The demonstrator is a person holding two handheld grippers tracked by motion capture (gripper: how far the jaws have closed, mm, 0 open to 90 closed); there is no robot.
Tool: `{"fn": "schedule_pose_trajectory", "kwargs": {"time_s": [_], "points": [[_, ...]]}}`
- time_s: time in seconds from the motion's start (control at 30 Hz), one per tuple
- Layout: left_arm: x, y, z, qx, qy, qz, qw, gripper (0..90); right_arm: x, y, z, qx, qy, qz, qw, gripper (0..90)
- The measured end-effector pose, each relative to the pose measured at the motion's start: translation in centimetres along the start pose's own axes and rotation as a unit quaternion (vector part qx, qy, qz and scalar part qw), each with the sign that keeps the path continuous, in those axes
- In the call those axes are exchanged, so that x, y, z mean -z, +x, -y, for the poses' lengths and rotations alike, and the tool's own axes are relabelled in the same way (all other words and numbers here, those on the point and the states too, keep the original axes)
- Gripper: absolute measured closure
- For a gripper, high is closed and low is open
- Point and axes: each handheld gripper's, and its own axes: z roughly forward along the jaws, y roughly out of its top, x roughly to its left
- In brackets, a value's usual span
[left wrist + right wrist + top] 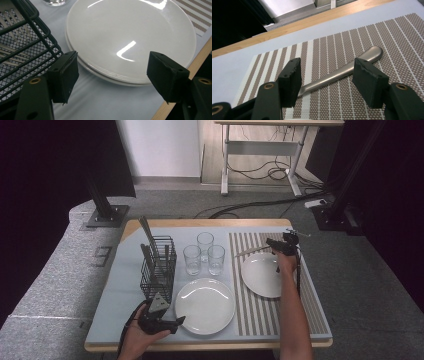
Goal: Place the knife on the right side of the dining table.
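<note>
Knife [342, 72] lies flat on the striped mat [402, 37] at the far right of the table [115, 290], just beyond the far rim of the right plate [262, 275]. In the right gripper view only its rounded steel handle end and a stretch of shaft are plain; the other end runs down behind the left jaw, so whether it is a knife or another piece of cutlery is hard to be sure of. Long axis: in the high view [251, 251] it runs roughly left to right across the mat, slightly slanted, one end reaching toward the glasses [204, 252]. Right gripper [327, 82] sits over it, jaws moderately wide, one on each side of the shaft, pads not pressing on the metal. The jaws straddle the axis at a slant rather than square to it, as best I can judge. In the high view the right gripper [280, 245] is at the far end of the mat with the forearm stretched over the right plate. Left gripper [170, 324] rests at the near left, by the wire basket [157, 270] and the centre plate [130, 37], jaws wide and empty, well apart from the knife. Right hand is clearly the nearer. Judgement: the coming move turns on whether the jaws close across the narrow shaft; squaring the wrist to the axis would make a surer pinch, since a flat smooth handle may skid on the mat.
</note>
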Motion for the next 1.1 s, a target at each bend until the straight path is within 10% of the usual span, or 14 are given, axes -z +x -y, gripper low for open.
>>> {"fn": "schedule_pose_trajectory", "kwargs": {"time_s": [0.3, 1.1], "points": [[0.1, -0.1, 0.0, -0.001, -0.001, -0.005, 1.0, 25.8, -0.5, 1.3, -0.8, 0.032, 0.006, -0.007, 0.9994, 42.2], [-0.1, -0.3, 0.1, -0.003, 0.006, -0.011, 0.9999, 25.8, -3.6, 1.3, -1.1, 0.028, 0.064, -0.009, 0.9975, 42.9]]}}
